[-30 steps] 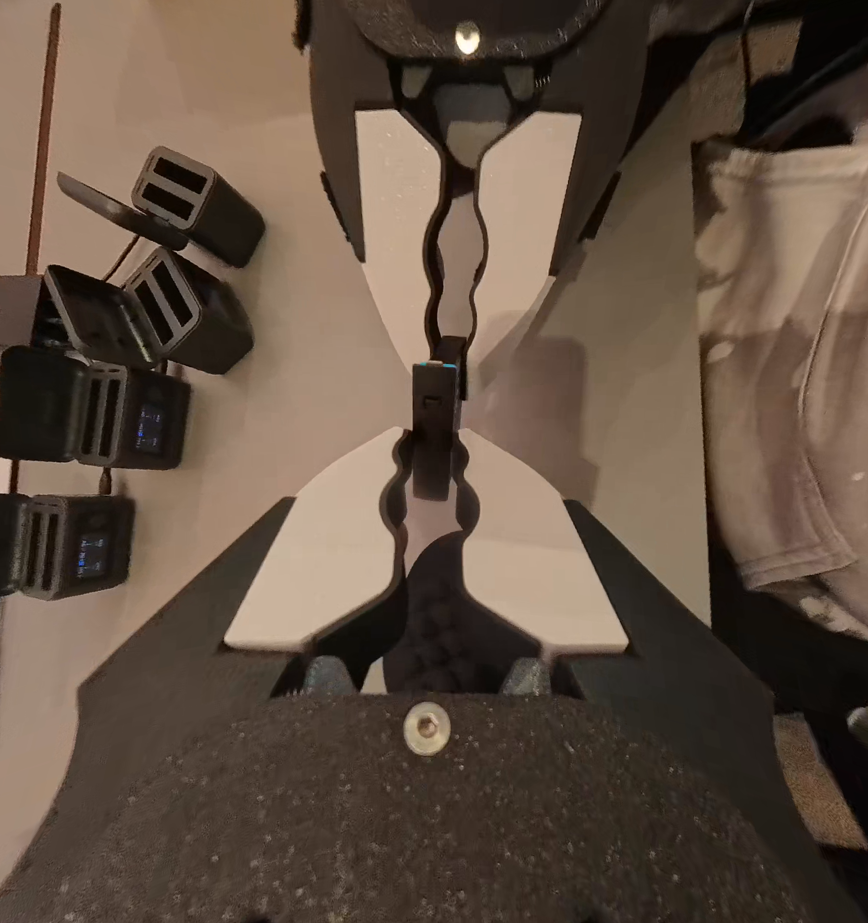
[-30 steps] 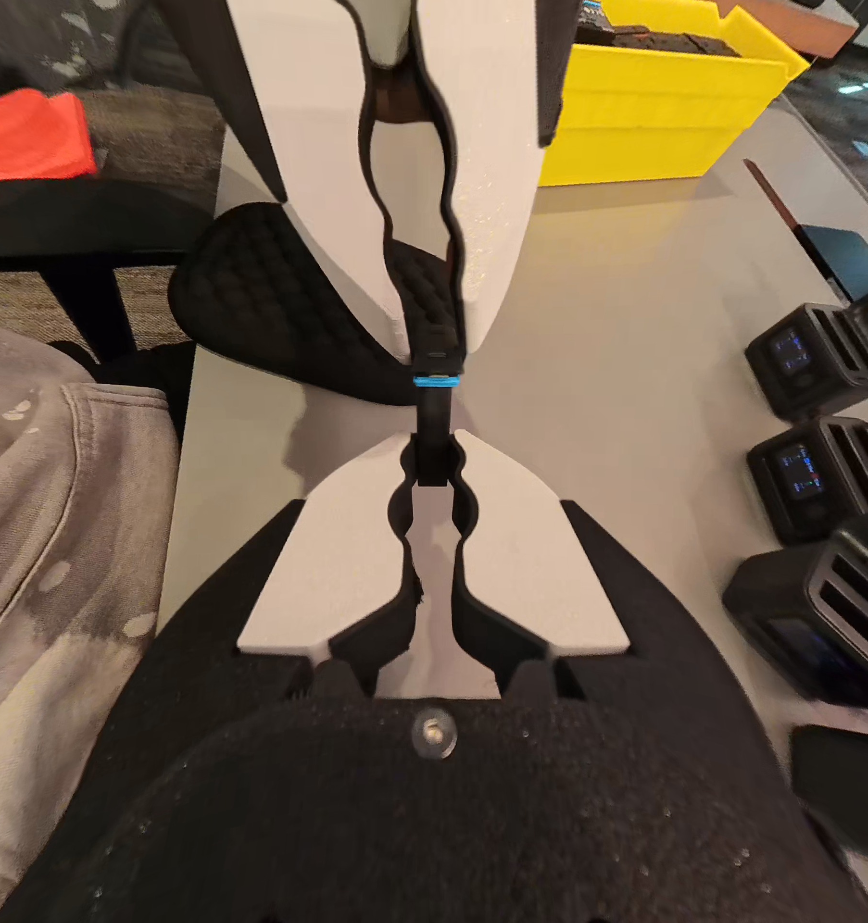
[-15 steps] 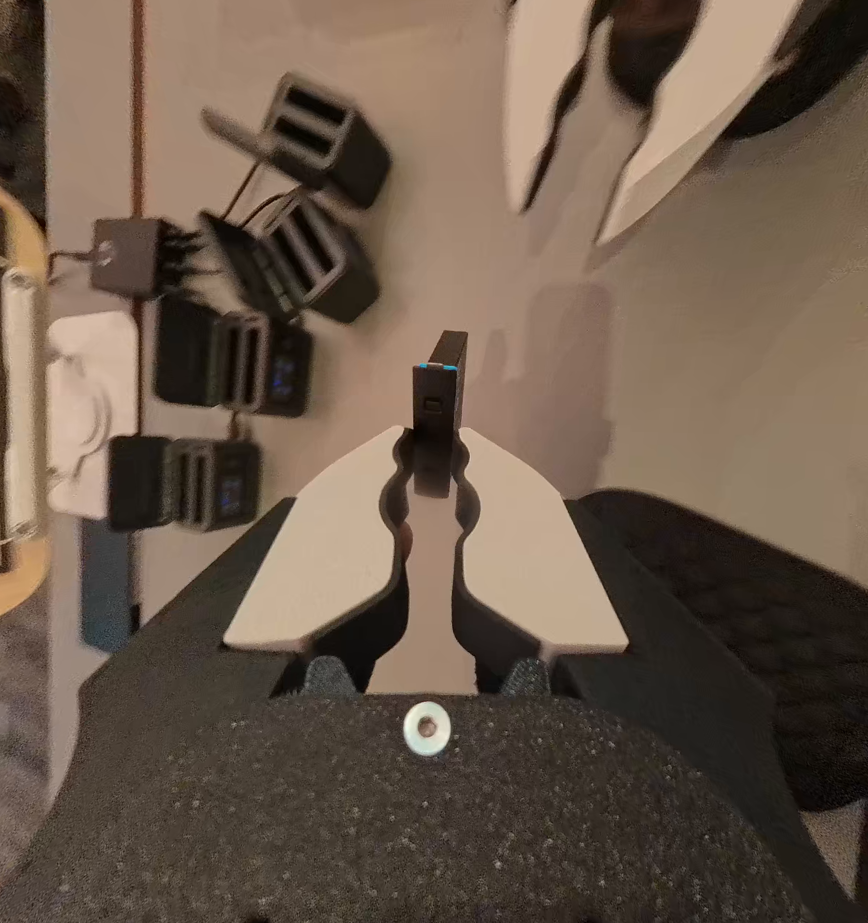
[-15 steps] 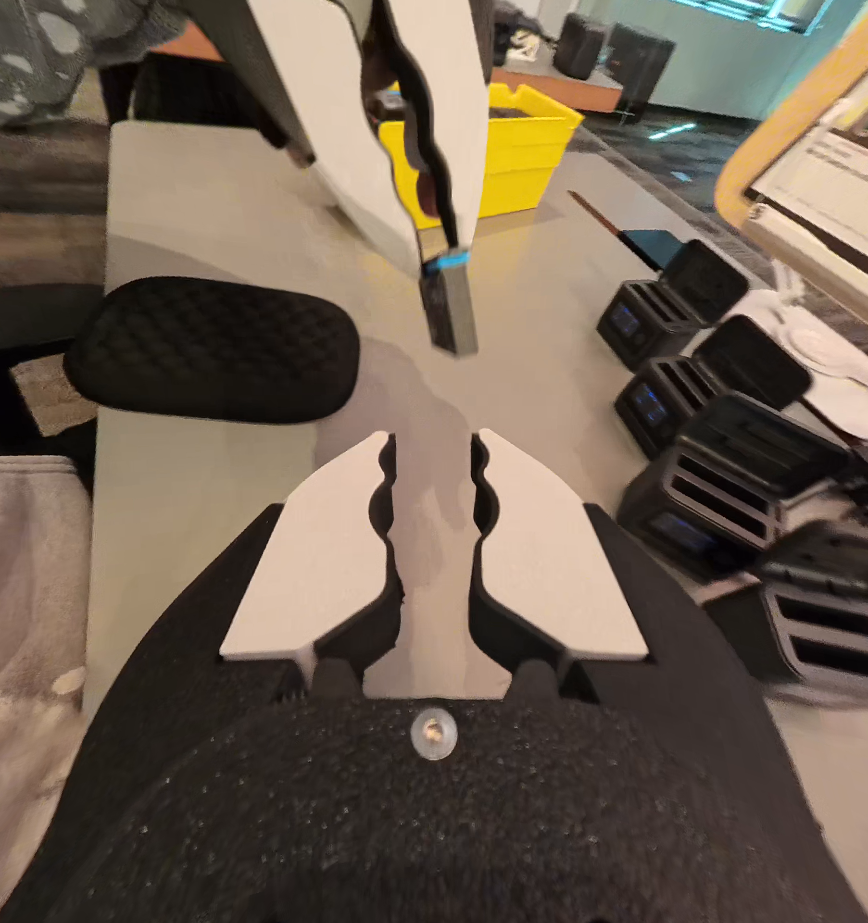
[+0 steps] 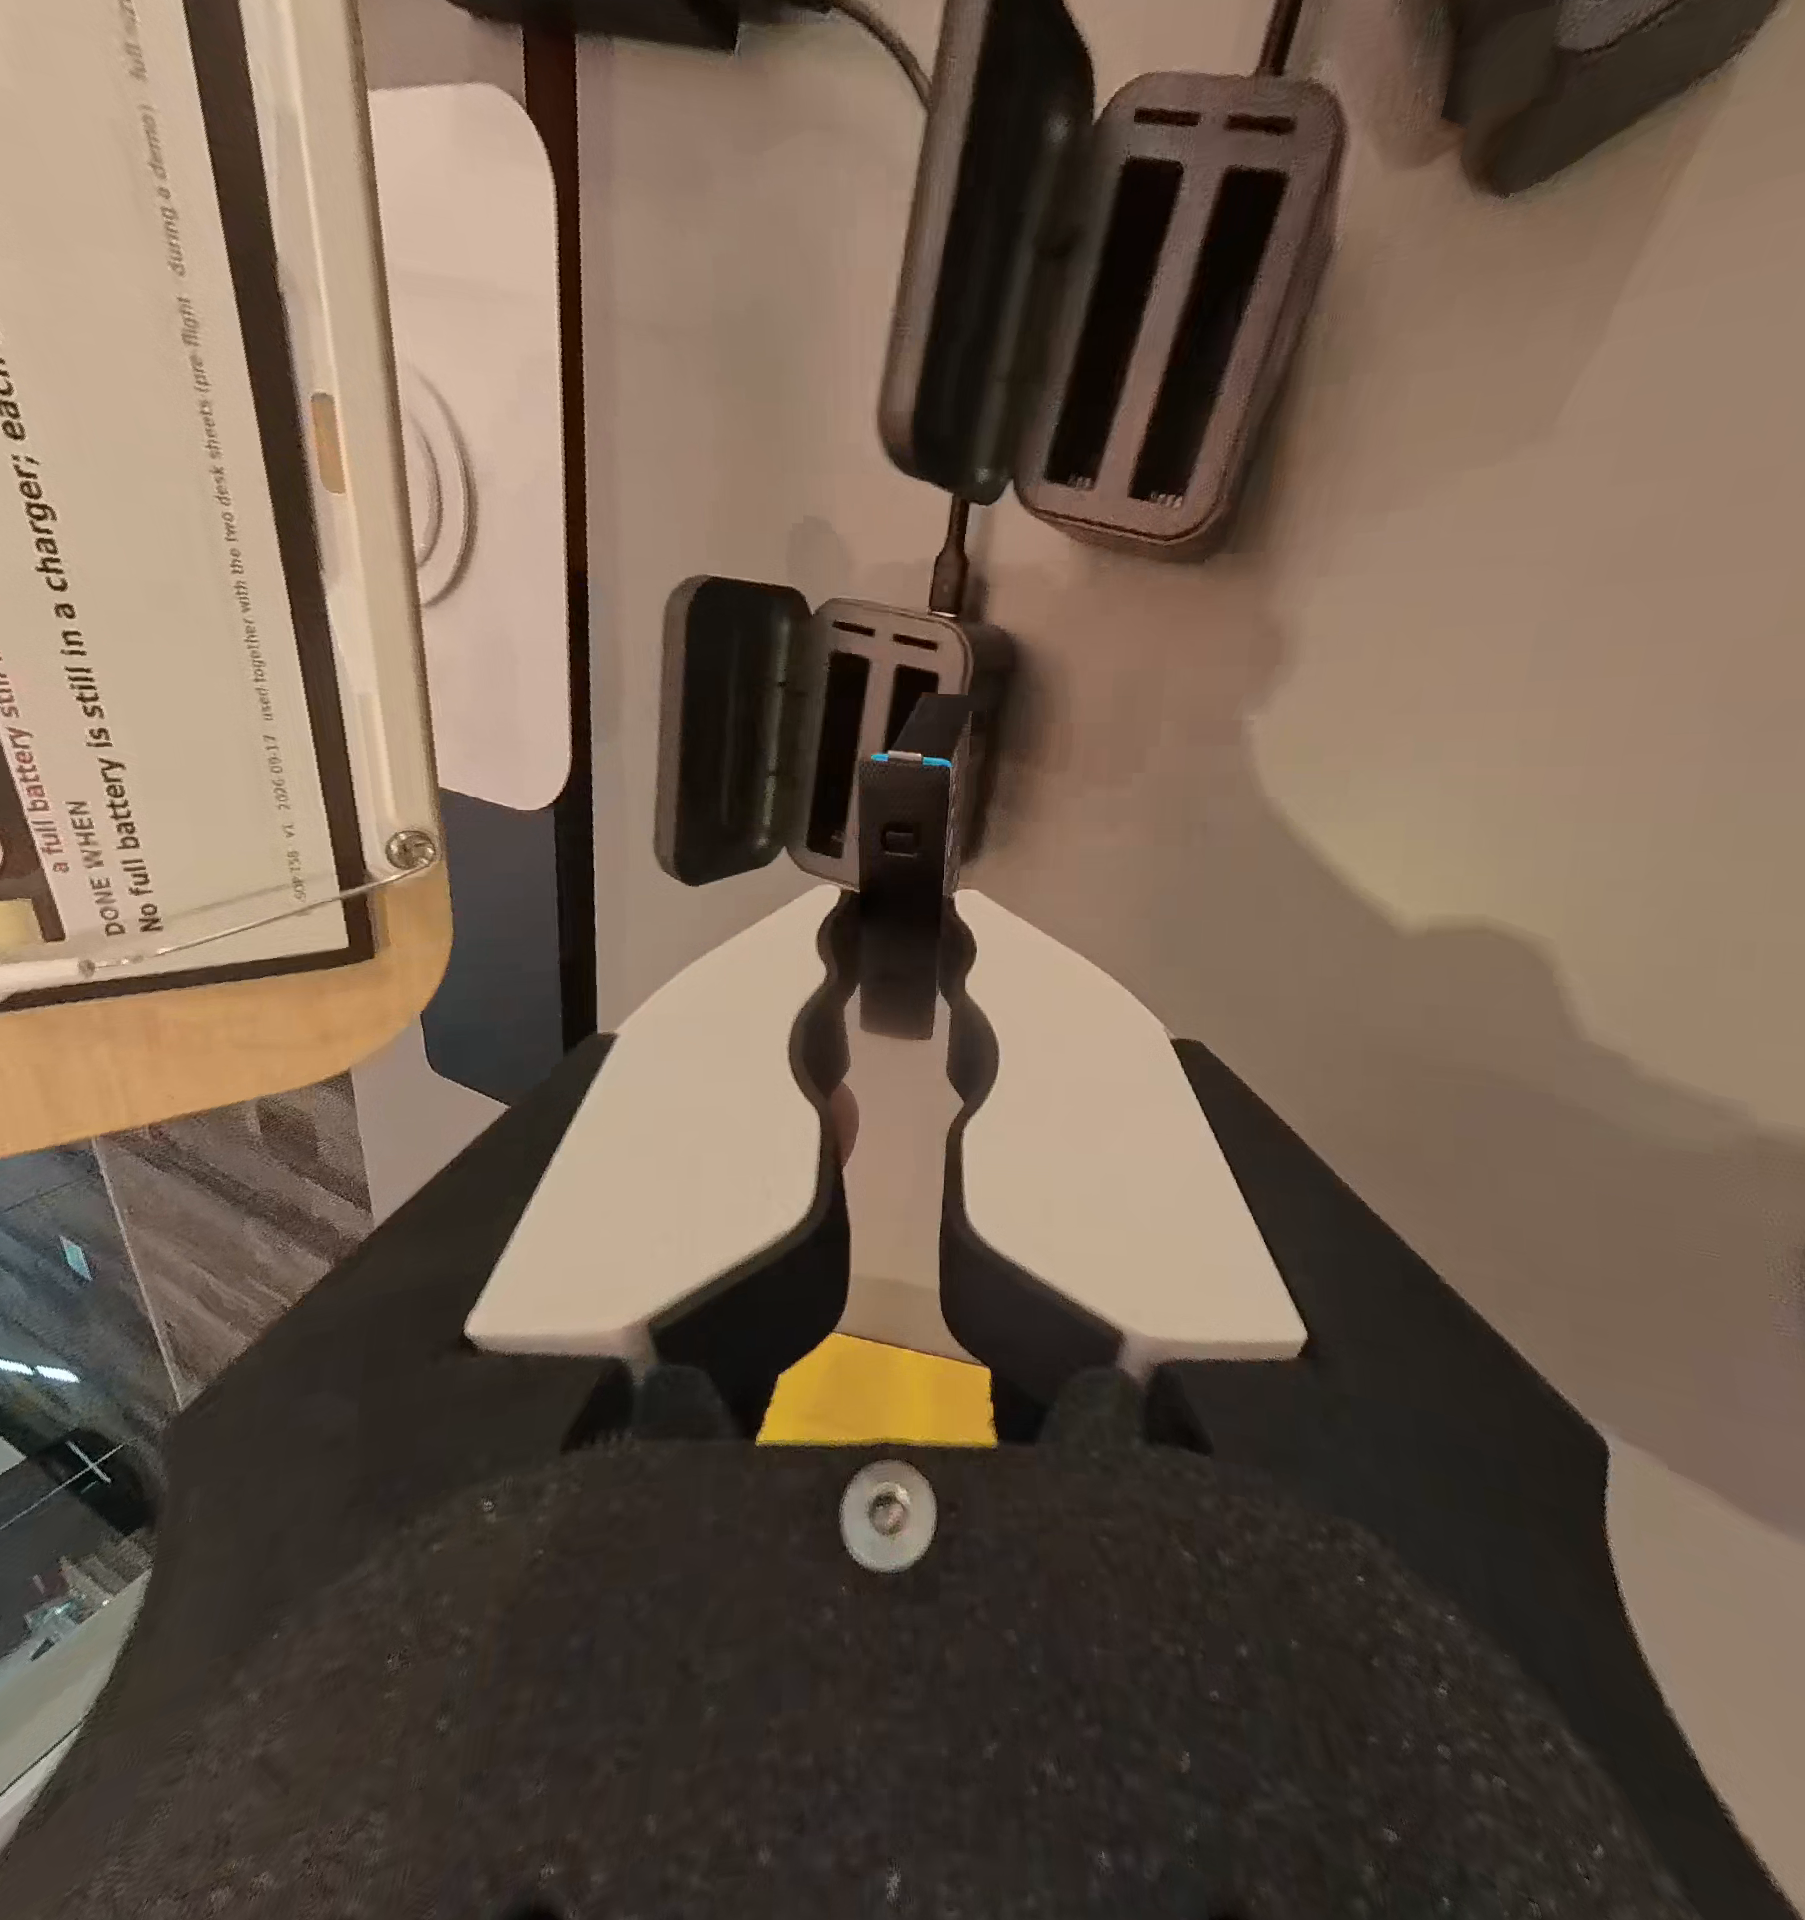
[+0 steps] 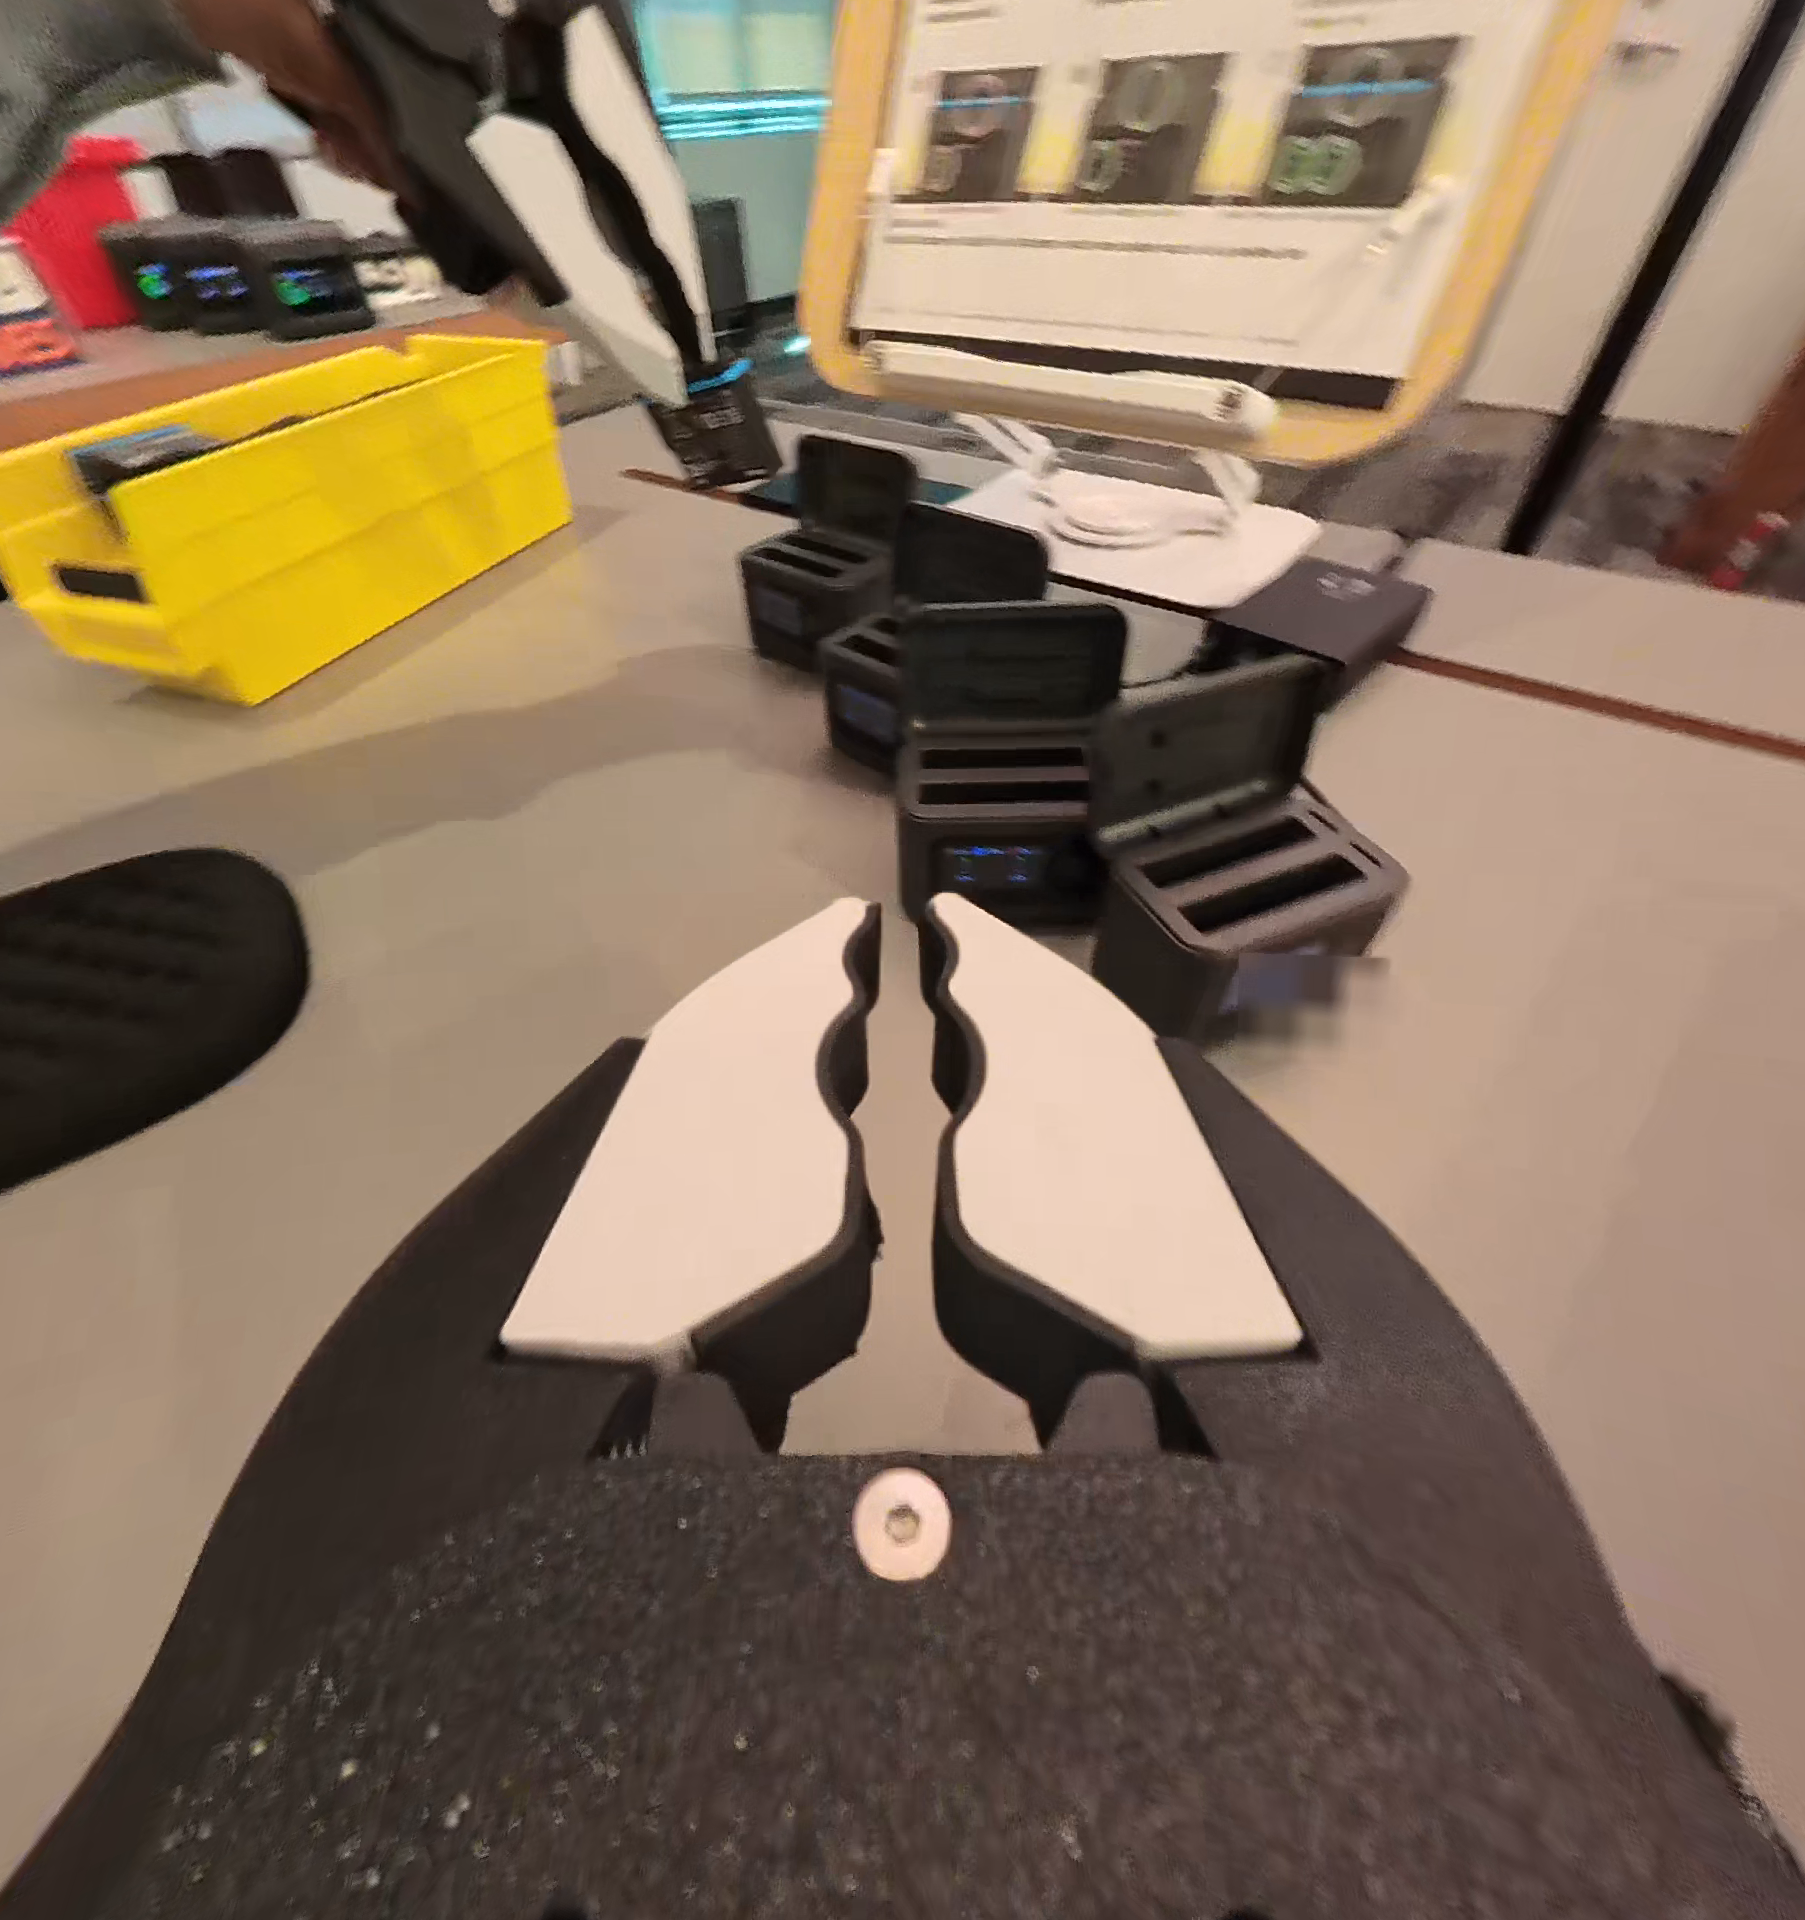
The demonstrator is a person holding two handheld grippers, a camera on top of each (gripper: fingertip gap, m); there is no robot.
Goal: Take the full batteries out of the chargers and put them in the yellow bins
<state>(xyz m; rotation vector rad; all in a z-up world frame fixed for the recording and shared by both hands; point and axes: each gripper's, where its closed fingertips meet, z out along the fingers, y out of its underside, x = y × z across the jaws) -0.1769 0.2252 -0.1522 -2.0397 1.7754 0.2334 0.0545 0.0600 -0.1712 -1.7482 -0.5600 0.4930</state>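
Note:
My left gripper (image 5: 898, 920) is shut on a black battery (image 5: 903, 852) with a blue band at its top end, held above an open charger (image 5: 836, 727) with empty slots. In the right wrist view the left gripper (image 6: 695, 379) holds the battery (image 6: 716, 426) in the air between the yellow bin (image 6: 285, 520) and the far end of the charger row (image 6: 981, 717). The bin holds several batteries (image 6: 129, 457). My right gripper (image 6: 900, 912) is empty, low over the table, with its jaws nearly together and a thin gap between them.
A paper sign on a wooden stand (image 6: 1137, 208) rises behind the chargers and shows at the left in the left wrist view (image 5: 150, 520). A black chair armrest (image 6: 98, 987) overlaps the table's left edge. A person's arm (image 6: 1791, 416) is at the far right. More chargers (image 6: 223, 281) sit on a far table. My right fingertips sit around 30 cm from my left ones.
Both grippers held the battery a second ago. The right gripper let go and its jaws have since closed up. The left gripper carried the battery away over the far chargers, towards the yellow bin.

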